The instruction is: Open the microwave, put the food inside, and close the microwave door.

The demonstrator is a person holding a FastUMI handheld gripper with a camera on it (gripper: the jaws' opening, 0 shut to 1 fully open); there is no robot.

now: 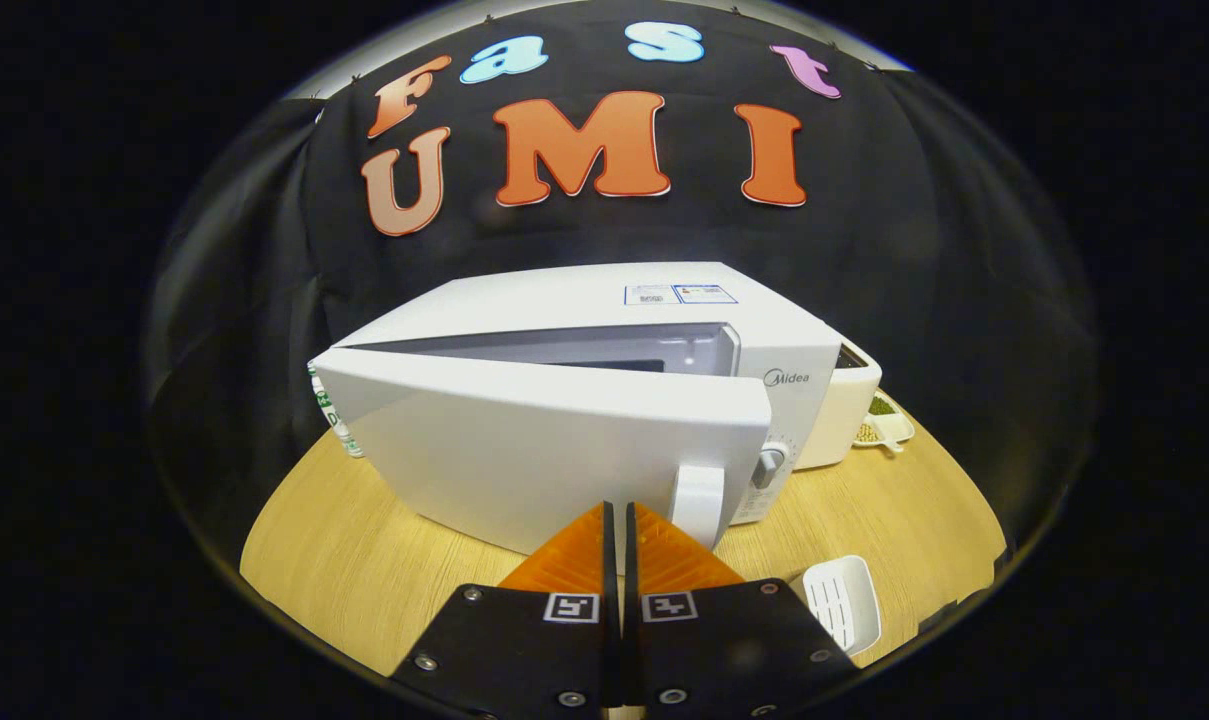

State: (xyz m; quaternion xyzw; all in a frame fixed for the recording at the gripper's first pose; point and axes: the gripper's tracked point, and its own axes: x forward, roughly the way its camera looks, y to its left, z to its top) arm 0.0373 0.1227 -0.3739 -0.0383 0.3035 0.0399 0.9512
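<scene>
A white microwave [684,320] stands on the round wooden table [364,560]. Its door [544,450] hangs partly ajar, hinged at the left, with a gap showing the dim cavity along the top. The door's white handle [699,503] sits at its right end, just ahead and slightly right of my fingertips. My gripper [616,515] is shut with nothing between its fingers, the tips close to the lower face of the door. I cannot tell whether they touch it.
A white slotted tray [844,600] lies on the table right of my fingers. Behind the microwave's right side stands a cream appliance [844,410], and a small dish of food [879,425] beside it. A white-and-green packet [334,415] peeks out left of the microwave.
</scene>
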